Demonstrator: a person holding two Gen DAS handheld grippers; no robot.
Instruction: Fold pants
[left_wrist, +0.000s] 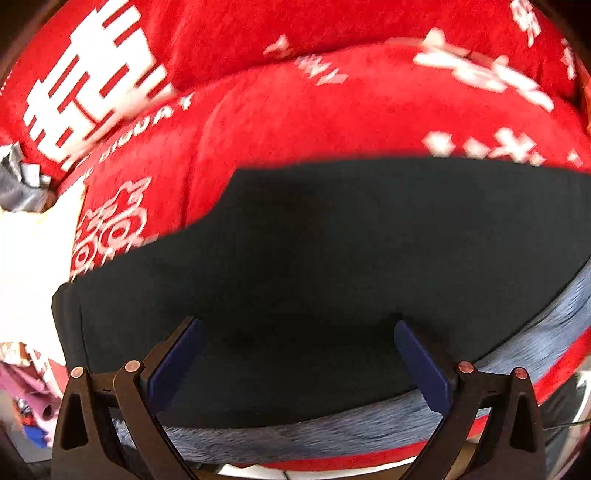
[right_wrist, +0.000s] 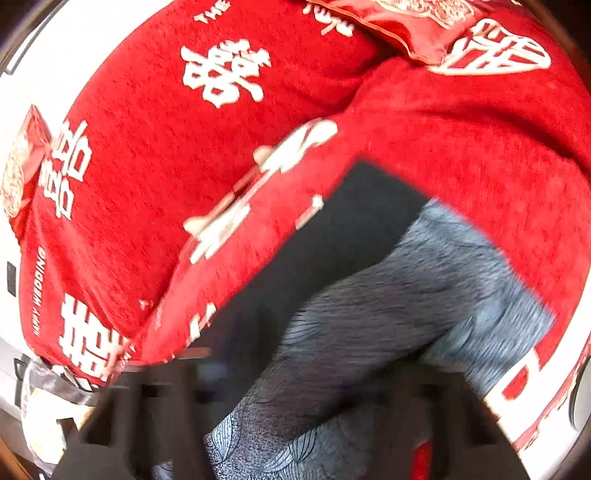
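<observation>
So the pants (left_wrist: 351, 266) are lying flat on the red blanket (left_wrist: 295, 122), dark side up with the fuzzy grey lining (left_wrist: 369, 432) peeking out along the near edge. My left gripper (left_wrist: 299, 354) is hanging over them pointing down, jaws wide apart, nothing in them, I guess so it's ready to pin or grab that near hem. The right gripper (right_wrist: 295, 424) is a blurry mess at the bottom of its view, but it's fully closed, and the grey lining (right_wrist: 369, 332) runs right down into it, so it looks like it's got that fabric pinched for the fold. Only clutter I see is the red pillow (right_wrist: 406, 22) at the far side and some stuff off the left edge, well clear.
</observation>
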